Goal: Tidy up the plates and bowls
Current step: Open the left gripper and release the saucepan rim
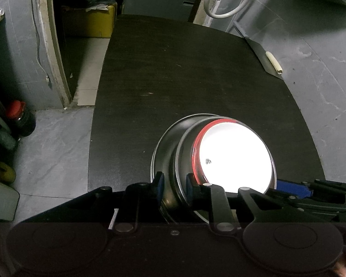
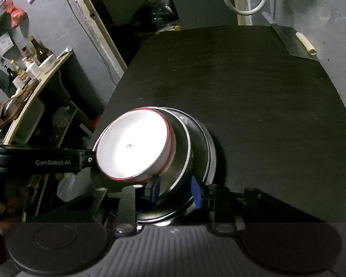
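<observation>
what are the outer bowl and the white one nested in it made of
Outer bowl: looks like stainless steel, polished, with mirror-like grey reflections and a thin rolled rim. White bowl: glossy, glaring under the light, with a red rim; probably enamel or glazed ceramic, though melamine can't be ruled out.

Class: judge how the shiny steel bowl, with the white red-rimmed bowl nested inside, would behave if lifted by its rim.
The shiny steel bowl looks rigid but probably slippery for the pads. With the white red-rimmed bowl inside, it may feel top-heavy, and the inner bowl could slide if tilted.

"genrobot.ai" on left tongs (image 2: 91, 159)
</observation>
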A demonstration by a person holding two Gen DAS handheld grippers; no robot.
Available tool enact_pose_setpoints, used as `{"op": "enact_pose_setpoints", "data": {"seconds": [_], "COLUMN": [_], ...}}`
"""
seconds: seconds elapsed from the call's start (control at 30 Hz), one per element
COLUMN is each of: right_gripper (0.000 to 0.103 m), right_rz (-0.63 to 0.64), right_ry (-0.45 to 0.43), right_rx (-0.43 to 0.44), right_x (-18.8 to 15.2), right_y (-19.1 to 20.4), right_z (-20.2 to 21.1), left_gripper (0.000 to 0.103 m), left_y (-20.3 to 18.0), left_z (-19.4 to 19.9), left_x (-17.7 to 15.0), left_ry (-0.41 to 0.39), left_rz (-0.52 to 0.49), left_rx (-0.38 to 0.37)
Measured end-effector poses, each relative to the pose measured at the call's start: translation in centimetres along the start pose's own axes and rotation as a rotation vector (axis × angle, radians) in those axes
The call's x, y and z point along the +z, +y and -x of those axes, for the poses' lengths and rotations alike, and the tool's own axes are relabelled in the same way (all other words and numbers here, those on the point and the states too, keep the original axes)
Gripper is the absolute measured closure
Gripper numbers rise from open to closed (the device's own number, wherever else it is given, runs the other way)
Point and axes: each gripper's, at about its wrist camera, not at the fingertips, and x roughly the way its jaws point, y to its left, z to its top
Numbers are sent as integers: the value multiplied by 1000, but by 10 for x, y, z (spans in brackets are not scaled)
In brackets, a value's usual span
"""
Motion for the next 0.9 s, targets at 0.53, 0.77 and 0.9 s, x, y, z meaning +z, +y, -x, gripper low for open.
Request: {"op": "enact_pose_setpoints", "data": {"seconds": [0.53, 0.77, 0.9], "right_gripper": [39, 39, 36], "right_rz": [-9, -23, -34], "right_ry": [-49, -89, -107], "right_rx": [-26, -53, -64], "right_x": [-8, -11, -14], "right_y": [-2, -2, -3], "right_z": [14, 23, 28], "left_gripper": [39, 33, 24], "left_y": [-2, -1, -1], "left_z": [13, 23, 30], "left_x": [-7, -10, -13], "left_ry": [-39, -57, -79], "left_rz": [-25, -29, -34], "left_rx": [61, 59, 58]}}
